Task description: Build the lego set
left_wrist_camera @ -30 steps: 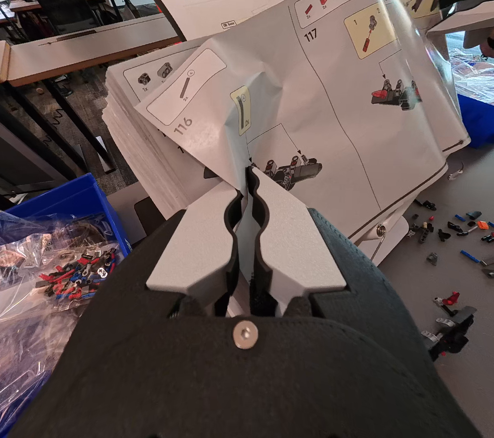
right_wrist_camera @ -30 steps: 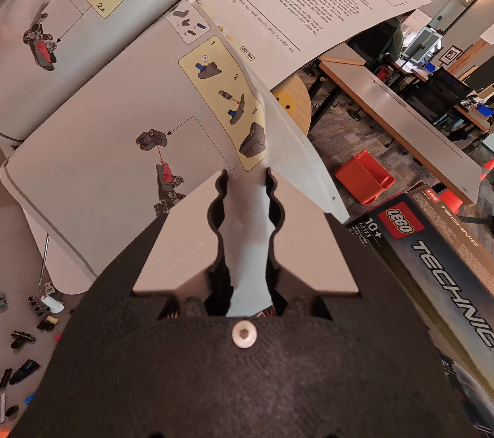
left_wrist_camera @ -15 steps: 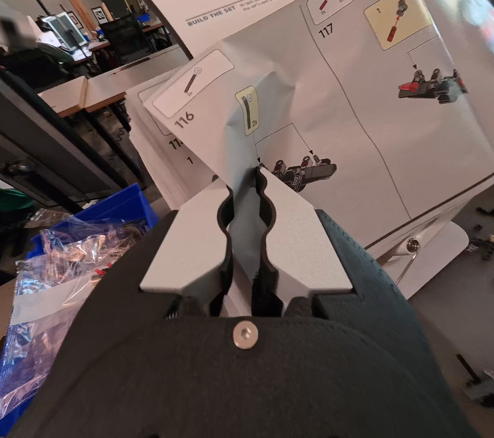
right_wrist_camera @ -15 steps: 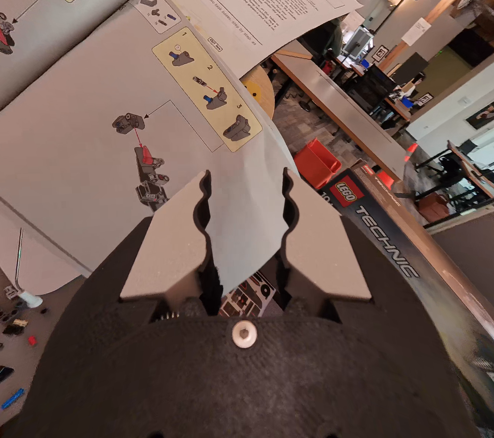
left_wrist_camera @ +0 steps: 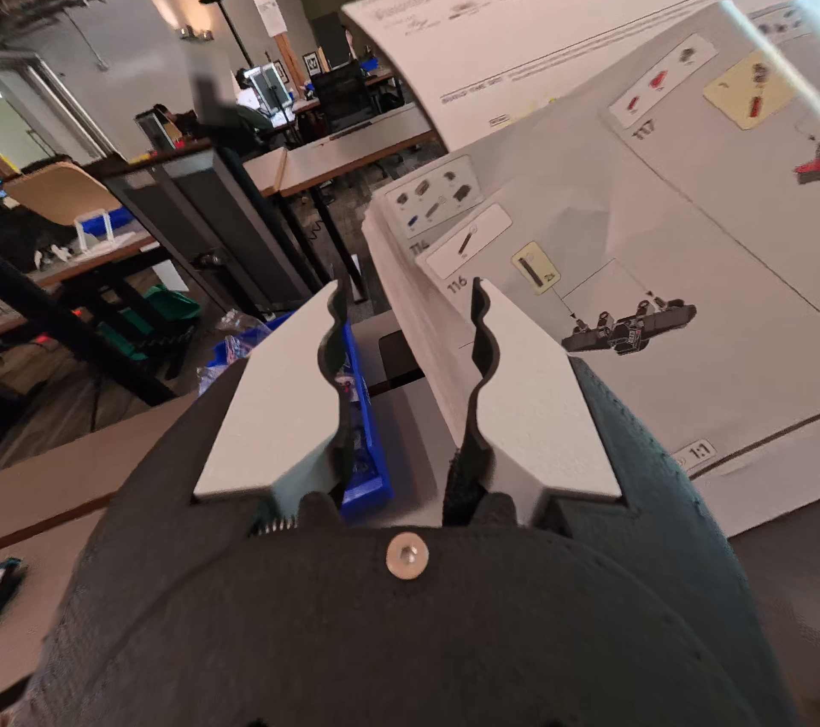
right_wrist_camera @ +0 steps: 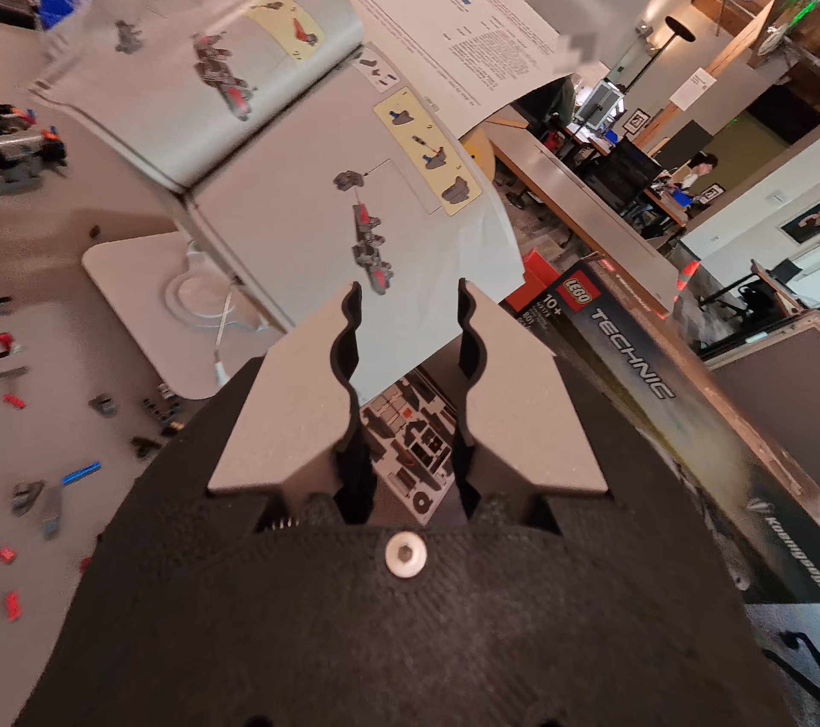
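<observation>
The open instruction booklet [left_wrist_camera: 621,244] leans on a white stand [right_wrist_camera: 146,306] on the grey table. My left gripper [left_wrist_camera: 406,289] is open and empty, just left of the booklet's left page edge. My right gripper [right_wrist_camera: 408,291] is open and empty in front of the booklet's right page [right_wrist_camera: 319,218], whose lower corner hangs between its fingers without being pinched. Loose small Lego pieces [right_wrist_camera: 80,473] lie on the table at the left of the right wrist view. A partly built dark model [right_wrist_camera: 26,155] sits at its far left.
A blue bin [left_wrist_camera: 364,430] with plastic bags of parts sits left of the booklet. The Lego box [right_wrist_camera: 643,373] lies on the right, with a sticker sheet [right_wrist_camera: 408,439] under my right gripper. A large printed sheet [left_wrist_camera: 577,40] arches behind the booklet. Desks and people are beyond. The partly built dark model [right_wrist_camera: 26,155] lies around 25 cm away from my left fingertips.
My left gripper has let go of the left page, opened and pulled back to the left. My right gripper has opened wider and drawn back from the right page. The page now lies flatter.
</observation>
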The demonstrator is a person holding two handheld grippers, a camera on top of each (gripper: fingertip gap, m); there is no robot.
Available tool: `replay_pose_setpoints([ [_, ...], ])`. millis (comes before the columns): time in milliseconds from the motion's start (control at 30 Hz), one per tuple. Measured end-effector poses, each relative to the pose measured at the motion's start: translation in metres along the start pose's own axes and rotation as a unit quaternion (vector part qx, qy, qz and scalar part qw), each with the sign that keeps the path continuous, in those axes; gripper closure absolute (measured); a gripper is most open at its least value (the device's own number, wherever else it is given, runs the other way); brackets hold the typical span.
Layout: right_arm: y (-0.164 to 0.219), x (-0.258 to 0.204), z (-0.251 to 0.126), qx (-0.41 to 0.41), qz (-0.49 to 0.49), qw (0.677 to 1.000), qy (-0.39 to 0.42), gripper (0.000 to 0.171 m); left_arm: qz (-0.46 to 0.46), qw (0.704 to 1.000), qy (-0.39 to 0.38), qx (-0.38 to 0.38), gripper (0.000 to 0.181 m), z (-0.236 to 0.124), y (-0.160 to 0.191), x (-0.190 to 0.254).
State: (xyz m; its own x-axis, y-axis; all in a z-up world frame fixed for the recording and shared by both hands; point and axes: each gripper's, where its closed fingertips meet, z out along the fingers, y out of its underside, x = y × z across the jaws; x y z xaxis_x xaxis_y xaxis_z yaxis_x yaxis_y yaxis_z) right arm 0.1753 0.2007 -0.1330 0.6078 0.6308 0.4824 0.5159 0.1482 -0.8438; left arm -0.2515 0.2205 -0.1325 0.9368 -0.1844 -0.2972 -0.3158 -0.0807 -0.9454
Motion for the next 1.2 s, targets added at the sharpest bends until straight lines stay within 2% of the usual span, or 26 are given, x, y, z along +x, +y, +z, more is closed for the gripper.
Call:
replay_pose_setpoints([
  [133, 0.011, -0.028, -0.026, -0.001, 0.013, 0.999, -0.038, 0.134, 0.106, 0.994, 0.023, 0.026, 0.135, -0.026, -0.029, 0.057],
  [267, 0.031, -0.053, -0.043, -0.019, 0.017, 0.998, -0.061, 0.139, 0.194, 0.972, 0.112, 0.067, 0.149, -0.046, -0.059, 0.16],
  [367, 0.04, -0.068, -0.046, -0.027, 0.022, 0.997, -0.073, 0.142, 0.272, 0.946, 0.156, 0.082, 0.155, -0.042, -0.071, 0.231],
  [433, 0.045, -0.073, -0.05, -0.029, 0.025, 0.996, -0.077, 0.143, 0.313, 0.931, 0.166, 0.087, 0.159, -0.036, -0.077, 0.259],
  [500, 0.05, -0.077, -0.057, -0.027, 0.037, 0.995, -0.087, 0.147, 0.318, 0.926, 0.187, 0.078, 0.162, -0.033, -0.077, 0.275],
  [567, 0.059, -0.085, -0.065, -0.026, 0.061, 0.992, -0.109, 0.148, 0.31, 0.927, 0.201, 0.069, 0.162, -0.035, -0.076, 0.279],
  [667, 0.076, -0.103, -0.07, -0.026, 0.088, 0.984, -0.151, 0.148, 0.34, 0.925, 0.166, 0.047, 0.161, -0.029, -0.067, 0.262],
  [733, 0.086, -0.113, -0.068, -0.03, 0.089, 0.982, -0.166, 0.148, 0.342, 0.924, 0.168, 0.026, 0.158, -0.022, -0.053, 0.256],
  [867, 0.069, -0.149, -0.052, -0.005, 0.086, 0.972, -0.217, 0.147, 0.352, 0.923, 0.154, 0.016, 0.16, -0.019, -0.041, 0.238],
  [933, 0.058, -0.17, -0.032, -0.004, 0.036, 0.974, -0.223, 0.143, 0.361, 0.92, 0.152, 0.019, 0.164, -0.012, -0.037, 0.228],
  [1067, 0.024, -0.202, 0.01, 0.018, -0.095, 0.972, -0.214, 0.141, 0.36, 0.92, 0.15, -0.032, 0.167, 0.023, -0.006, 0.199],
  [1200, -0.004, -0.21, 0.05, 0.024, -0.203, 0.963, -0.178, 0.141, 0.343, 0.927, 0.142, -0.043, 0.167, 0.039, 0.004, 0.177],
])
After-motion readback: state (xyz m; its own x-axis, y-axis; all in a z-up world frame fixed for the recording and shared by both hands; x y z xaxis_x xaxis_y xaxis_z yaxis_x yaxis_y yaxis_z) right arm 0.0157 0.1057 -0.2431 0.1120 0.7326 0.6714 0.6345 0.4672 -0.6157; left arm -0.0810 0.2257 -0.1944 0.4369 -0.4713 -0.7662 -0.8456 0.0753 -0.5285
